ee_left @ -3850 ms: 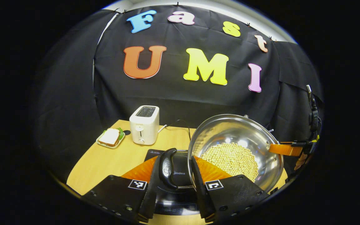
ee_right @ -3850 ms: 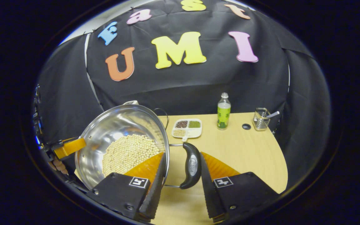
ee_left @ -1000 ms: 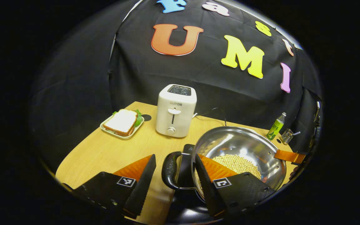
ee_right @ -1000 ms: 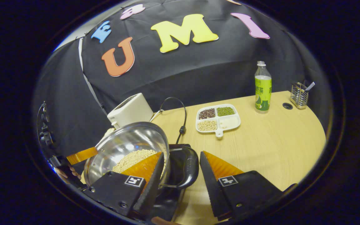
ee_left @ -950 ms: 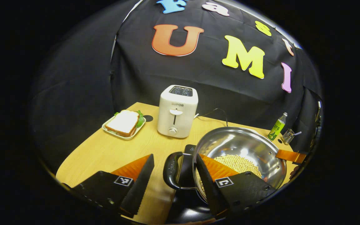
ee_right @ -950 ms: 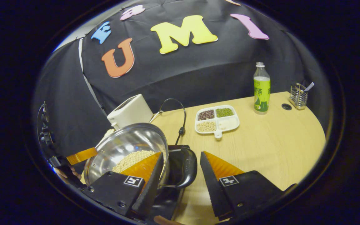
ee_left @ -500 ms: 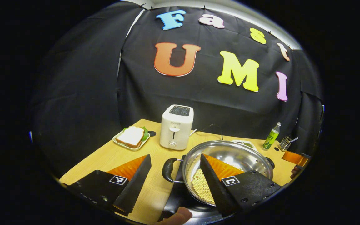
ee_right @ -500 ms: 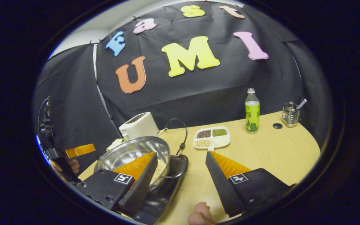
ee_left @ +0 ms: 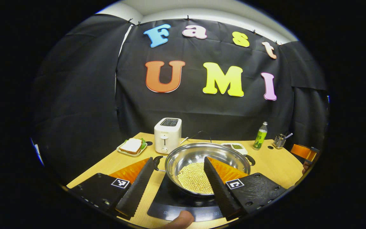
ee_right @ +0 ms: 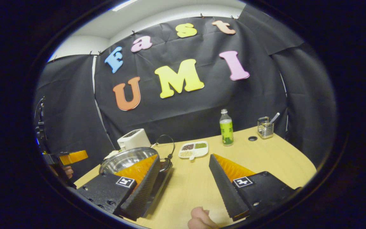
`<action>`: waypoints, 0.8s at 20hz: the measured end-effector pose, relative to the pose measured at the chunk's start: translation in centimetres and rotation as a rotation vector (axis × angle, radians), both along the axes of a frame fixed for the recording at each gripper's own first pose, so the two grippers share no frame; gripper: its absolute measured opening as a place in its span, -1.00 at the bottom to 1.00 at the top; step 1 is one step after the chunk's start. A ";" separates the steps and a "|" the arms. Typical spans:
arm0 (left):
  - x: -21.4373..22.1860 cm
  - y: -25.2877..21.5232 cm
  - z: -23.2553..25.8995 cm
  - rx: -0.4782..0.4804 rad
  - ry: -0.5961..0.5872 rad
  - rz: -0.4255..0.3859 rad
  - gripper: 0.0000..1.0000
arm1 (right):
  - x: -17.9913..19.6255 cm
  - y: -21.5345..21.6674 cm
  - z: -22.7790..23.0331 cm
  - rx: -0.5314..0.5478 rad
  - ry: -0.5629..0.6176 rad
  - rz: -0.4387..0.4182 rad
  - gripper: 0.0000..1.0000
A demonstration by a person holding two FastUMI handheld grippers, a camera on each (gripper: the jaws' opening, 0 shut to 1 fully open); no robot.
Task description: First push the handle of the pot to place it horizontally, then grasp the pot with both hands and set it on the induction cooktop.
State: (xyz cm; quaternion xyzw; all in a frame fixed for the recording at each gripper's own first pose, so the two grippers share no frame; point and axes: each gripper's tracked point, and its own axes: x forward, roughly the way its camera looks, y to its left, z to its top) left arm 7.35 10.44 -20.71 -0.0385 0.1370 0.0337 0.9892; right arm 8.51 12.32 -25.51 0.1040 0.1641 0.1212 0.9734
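Observation:
A steel pot [ee_left: 192,153] holding pale beans [ee_left: 193,180] rests on the black induction cooktop [ee_left: 169,207], its two black side handles [ee_left: 156,159] pointing left and right. My left gripper [ee_left: 178,159] is open and stands back from the pot, with a finger on each side of it in the left gripper view. In the right gripper view the pot [ee_right: 122,161] and cooktop [ee_right: 161,180] lie to the left, partly behind one finger. My right gripper [ee_right: 184,156] is open over bare table. The other hand-held gripper [ee_right: 72,156] hovers at the far left.
Behind the pot stand a white toaster [ee_left: 167,135] with its cable and a sandwich plate [ee_left: 132,147]. A divided bean tray [ee_right: 193,149], green bottle [ee_right: 226,128] and wire utensil holder [ee_right: 265,127] sit at the back right. A thumb [ee_right: 200,219] shows at the bottom edge.
Both grippers carried the pot by its handles onto the cooktop, opened, and drew back and upward. The pot now stands level with nothing holding it.

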 end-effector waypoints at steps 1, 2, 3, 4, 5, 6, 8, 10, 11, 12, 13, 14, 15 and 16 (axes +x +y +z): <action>-0.8 -0.7 0.7 0.004 -0.017 -0.006 0.88 | -0.9 -1.0 0.9 -0.008 -0.017 -0.010 0.95; -1.4 -1.5 1.4 0.001 -0.030 -0.012 0.88 | -1.7 -2.0 1.9 -0.013 -0.039 -0.021 0.92; -2.0 -2.4 2.0 -0.006 -0.043 -0.023 0.88 | -2.4 -3.0 3.0 -0.020 -0.065 -0.035 0.96; -2.5 -3.3 2.6 -0.008 -0.047 -0.031 0.88 | -2.9 -4.2 3.9 -0.032 -0.084 -0.051 0.92; -3.0 -4.0 3.2 -0.001 -0.058 -0.040 0.88 | -3.7 -5.3 4.5 -0.039 -0.098 -0.065 0.95; -3.4 -4.8 4.0 0.009 -0.073 -0.044 0.88 | -4.4 -6.2 5.2 -0.041 -0.107 -0.074 0.92; -4.2 -6.3 5.6 0.017 -0.103 -0.047 0.91 | -5.8 -8.1 6.6 -0.049 -0.117 -0.095 0.95; -4.9 -8.0 7.3 0.008 -0.126 -0.066 0.91 | -6.9 -10.3 8.2 -0.072 -0.137 -0.128 0.92; -5.2 -8.9 8.2 0.006 -0.141 -0.082 0.90 | -7.2 -11.4 8.9 -0.089 -0.147 -0.150 0.90; -5.5 -9.8 9.1 0.009 -0.151 -0.094 0.91 | -7.6 -12.5 9.6 -0.109 -0.149 -0.168 0.92; -5.9 -10.4 10.0 0.017 -0.160 -0.099 0.91 | -8.1 -13.3 10.3 -0.121 -0.155 -0.182 0.92; -6.3 -10.8 10.7 0.027 -0.166 -0.100 0.91 | -8.7 -14.2 11.1 -0.132 -0.160 -0.198 0.92; -6.7 -11.4 11.6 0.040 -0.171 -0.109 0.91 | -9.2 -15.0 11.8 -0.135 -0.163 -0.217 0.95; -7.2 -12.0 12.4 0.050 -0.173 -0.115 0.92 | -9.7 -15.7 12.5 -0.130 -0.170 -0.229 0.93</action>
